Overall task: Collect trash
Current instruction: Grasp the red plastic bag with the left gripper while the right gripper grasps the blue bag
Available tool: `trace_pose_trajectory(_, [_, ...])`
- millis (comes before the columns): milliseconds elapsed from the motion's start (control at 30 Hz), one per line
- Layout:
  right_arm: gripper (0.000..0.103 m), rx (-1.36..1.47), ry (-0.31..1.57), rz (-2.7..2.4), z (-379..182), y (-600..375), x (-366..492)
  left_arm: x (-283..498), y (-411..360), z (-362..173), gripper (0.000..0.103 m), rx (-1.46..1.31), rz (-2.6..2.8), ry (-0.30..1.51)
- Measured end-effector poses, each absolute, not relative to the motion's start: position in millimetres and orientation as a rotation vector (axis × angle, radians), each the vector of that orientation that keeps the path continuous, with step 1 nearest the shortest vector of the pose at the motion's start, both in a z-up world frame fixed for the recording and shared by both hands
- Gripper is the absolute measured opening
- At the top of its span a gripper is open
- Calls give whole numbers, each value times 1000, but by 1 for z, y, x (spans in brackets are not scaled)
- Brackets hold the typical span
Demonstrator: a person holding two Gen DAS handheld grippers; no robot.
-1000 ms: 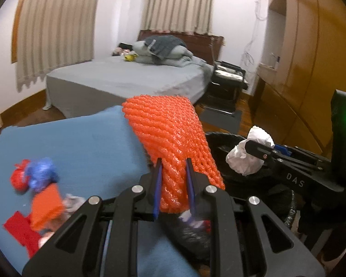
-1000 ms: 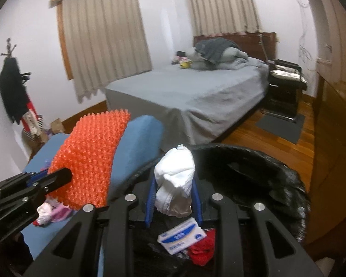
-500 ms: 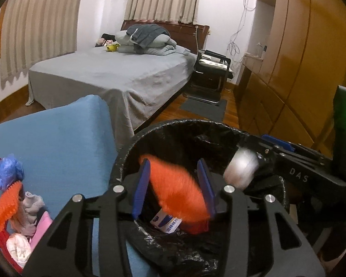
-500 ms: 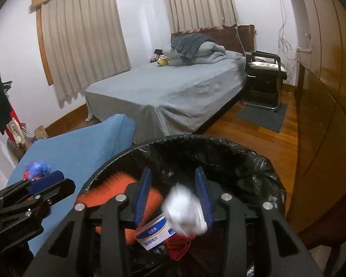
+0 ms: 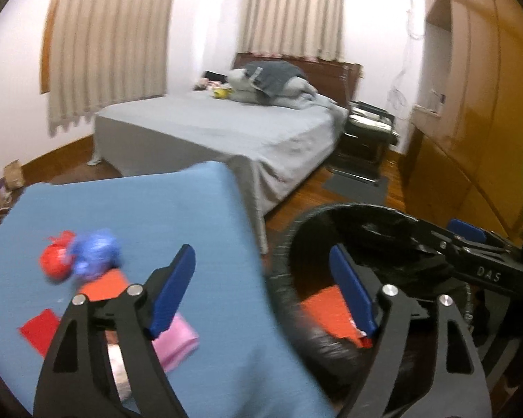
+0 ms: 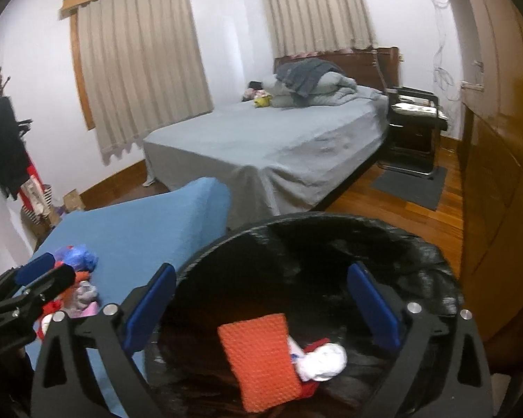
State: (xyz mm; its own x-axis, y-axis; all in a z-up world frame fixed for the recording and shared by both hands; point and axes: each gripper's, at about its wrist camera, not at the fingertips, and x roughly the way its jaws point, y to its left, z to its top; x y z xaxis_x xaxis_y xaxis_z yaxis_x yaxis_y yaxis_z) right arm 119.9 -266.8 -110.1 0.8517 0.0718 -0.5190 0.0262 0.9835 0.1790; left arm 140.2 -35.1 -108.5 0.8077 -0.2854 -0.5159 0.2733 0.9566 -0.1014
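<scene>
A black-lined trash bin (image 6: 331,223) stands beside a blue-covered table (image 5: 129,209). Inside the bin lie an orange foam net (image 6: 261,355) and a white crumpled wad (image 6: 322,360). My right gripper (image 6: 261,306) is open and empty above the bin. My left gripper (image 5: 261,289) is open and empty, straddling the table edge and the bin rim (image 5: 286,244). On the table lie a blue wad (image 5: 94,247), a red wad (image 5: 54,266), a red scrap (image 5: 40,329), an orange piece (image 5: 104,285) and a pink packet (image 5: 176,341). The right gripper also shows in the left wrist view (image 5: 470,244).
A grey bed (image 5: 226,132) stands behind the table. A black bedside stand (image 5: 366,136) and a dark mat (image 5: 355,184) are on the wood floor. Wooden wardrobes (image 5: 477,104) line the right side. A coat rack (image 6: 3,146) stands at the left.
Both grippers opened and dropped the orange foam net and the white wad into the bin. The left gripper then swung left toward the table.
</scene>
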Motion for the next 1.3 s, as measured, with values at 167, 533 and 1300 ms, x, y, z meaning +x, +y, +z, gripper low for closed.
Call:
trace_pose_trajectory(167, [97, 159, 575, 112, -112, -225, 128, 134, 13, -105, 84, -33, -190, 550])
trace_pose_trajectory(533, [97, 117, 575, 284, -112, -133, 156, 137, 105, -109, 84, -69, 15, 565])
trace_pose_trajectory(1300, [97, 65, 718, 457, -149, 12, 263, 222, 224, -148, 82, -130, 166, 660])
